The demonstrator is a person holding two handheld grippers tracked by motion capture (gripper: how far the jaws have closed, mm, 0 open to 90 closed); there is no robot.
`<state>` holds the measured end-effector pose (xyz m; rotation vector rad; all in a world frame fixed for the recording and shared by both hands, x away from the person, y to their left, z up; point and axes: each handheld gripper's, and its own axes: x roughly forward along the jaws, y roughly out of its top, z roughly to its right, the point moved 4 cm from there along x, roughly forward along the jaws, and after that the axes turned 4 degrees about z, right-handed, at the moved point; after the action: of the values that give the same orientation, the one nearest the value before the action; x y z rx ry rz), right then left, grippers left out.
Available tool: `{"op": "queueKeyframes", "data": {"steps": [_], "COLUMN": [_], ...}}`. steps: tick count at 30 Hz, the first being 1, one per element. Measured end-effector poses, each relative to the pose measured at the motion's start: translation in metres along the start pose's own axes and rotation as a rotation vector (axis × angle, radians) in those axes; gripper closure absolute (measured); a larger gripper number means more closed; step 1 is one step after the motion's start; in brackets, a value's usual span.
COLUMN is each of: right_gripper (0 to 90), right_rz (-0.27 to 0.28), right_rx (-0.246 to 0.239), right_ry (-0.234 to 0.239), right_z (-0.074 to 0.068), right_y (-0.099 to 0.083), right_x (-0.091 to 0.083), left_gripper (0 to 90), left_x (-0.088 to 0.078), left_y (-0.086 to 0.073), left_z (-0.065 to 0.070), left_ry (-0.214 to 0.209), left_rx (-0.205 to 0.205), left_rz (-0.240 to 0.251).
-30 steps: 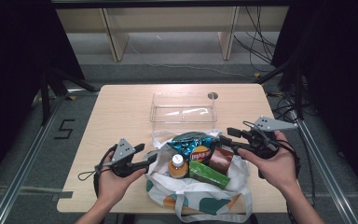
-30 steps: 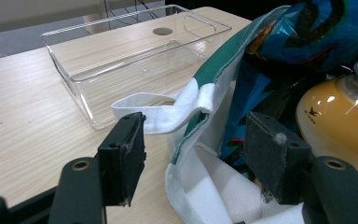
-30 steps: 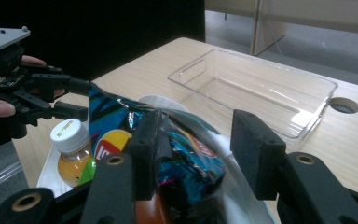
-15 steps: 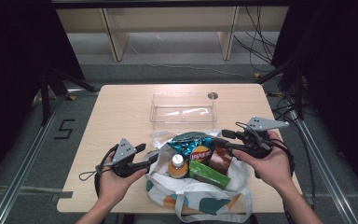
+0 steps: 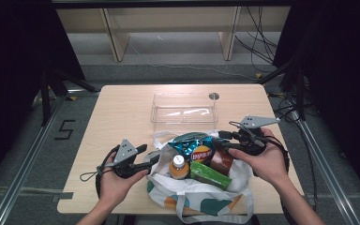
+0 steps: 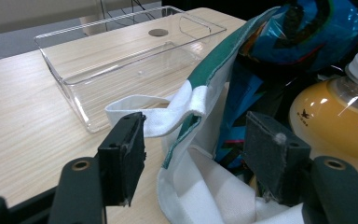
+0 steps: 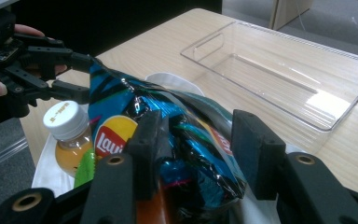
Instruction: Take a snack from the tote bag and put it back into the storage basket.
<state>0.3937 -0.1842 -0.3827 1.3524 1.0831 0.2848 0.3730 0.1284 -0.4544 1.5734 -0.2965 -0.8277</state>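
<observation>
A white tote bag (image 5: pixel 201 197) with teal and orange patches lies open at the table's near edge. In it are a blue chips bag (image 5: pixel 194 145), an orange juice bottle (image 5: pixel 179 166), a green box (image 5: pixel 209 174) and a brown can (image 5: pixel 222 161). My left gripper (image 5: pixel 152 159) is at the tote's left rim. In the left gripper view it (image 6: pixel 196 154) stands open astride the tote's rim (image 6: pixel 191 100), one pad inside next to the bottle (image 6: pixel 340 116). My right gripper (image 7: pixel 198 149) is shut on the chips bag (image 7: pixel 135 105), whose foil bulges between the pads.
An empty clear plastic tray (image 5: pixel 183 108) stands on the wooden table (image 5: pixel 122 112) beyond the tote. A small round grey disc (image 5: pixel 213 96) lies by the tray's far right corner. Cables trail over the floor at the back right.
My right gripper has shifted a little to the left, over the chips bag. The left gripper and the tote have stayed in place.
</observation>
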Motion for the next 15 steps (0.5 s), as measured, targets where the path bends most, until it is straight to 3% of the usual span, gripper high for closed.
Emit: {"op": "queueKeyframes", "data": {"steps": [4,6,7,11,13,15], "right_gripper": [55.9,56.3,56.4,57.7,60.2,65.9], "right_rz": [-0.011,-0.007,0.0,-0.048,-0.054,-0.056], "right_rx": [-0.036,-0.011,-0.031,-0.018,-0.033,-0.005], "right_ry": [-0.023,-0.03,-0.037,-0.028,-0.026,-0.022], "right_z": [0.006,0.006,0.008,0.012,0.014,0.011], "right_y": [0.002,0.002,0.003,0.0,0.0,0.0], "right_x": [0.002,0.004,0.006,0.008,0.009,0.01], "left_gripper": [38.1,38.1,38.1,38.1,38.1,38.1], "left_x": [0.0,0.001,0.002,0.001,0.001,0.001], "left_y": [0.0,0.0,0.0,-0.001,0.0,0.0], "left_z": [0.0,0.0,0.0,0.0,0.0,0.0], "left_ry": [0.001,-0.005,-0.008,-0.003,-0.003,-0.003], "left_rx": [-0.005,-0.008,-0.005,-0.004,-0.006,-0.006], "left_rz": [-0.001,0.005,0.007,-0.001,-0.001,0.0]}}
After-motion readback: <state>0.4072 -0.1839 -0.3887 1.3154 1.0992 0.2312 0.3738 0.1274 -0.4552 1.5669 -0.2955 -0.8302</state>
